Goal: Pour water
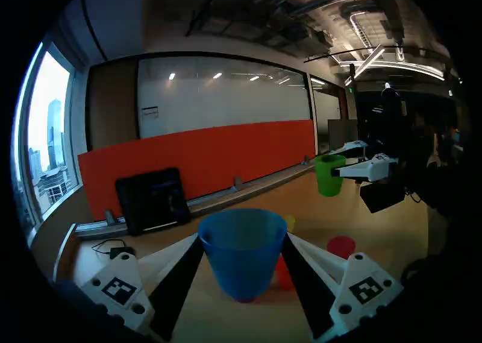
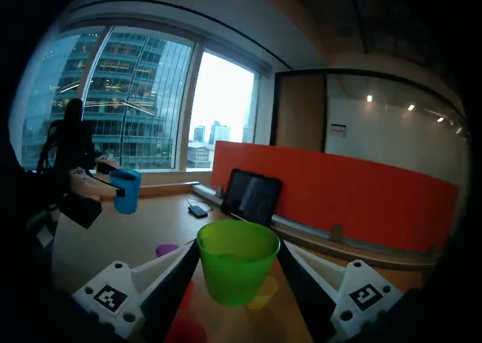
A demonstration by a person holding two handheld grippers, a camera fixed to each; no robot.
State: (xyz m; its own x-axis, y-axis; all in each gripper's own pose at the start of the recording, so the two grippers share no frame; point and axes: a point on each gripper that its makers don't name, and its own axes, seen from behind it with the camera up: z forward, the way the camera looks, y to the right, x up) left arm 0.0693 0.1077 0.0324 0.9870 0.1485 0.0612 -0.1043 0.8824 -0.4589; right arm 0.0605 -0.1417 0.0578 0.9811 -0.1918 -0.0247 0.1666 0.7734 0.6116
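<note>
The left tongs (image 1: 242,239) are clamped on an upright blue cup (image 1: 243,264), one finger pressing each side, and the right tongs (image 2: 238,244) grip an upright green cup (image 2: 236,276) the same way. Farther off on the wooden surface (image 1: 313,210) sits a red cup (image 1: 341,245), then a dark tablet (image 1: 152,199) stands before the orange partition (image 1: 241,150)

smooth plastic blue cup (image 1: 243,252) and green cup (image 2: 237,269) — matt wooden table (image 1: 361,219).

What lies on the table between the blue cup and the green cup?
In the left gripper view, a small yellow cup stands on the wooden table between the blue cup and the green cup, with a red cup slightly aside.
</note>
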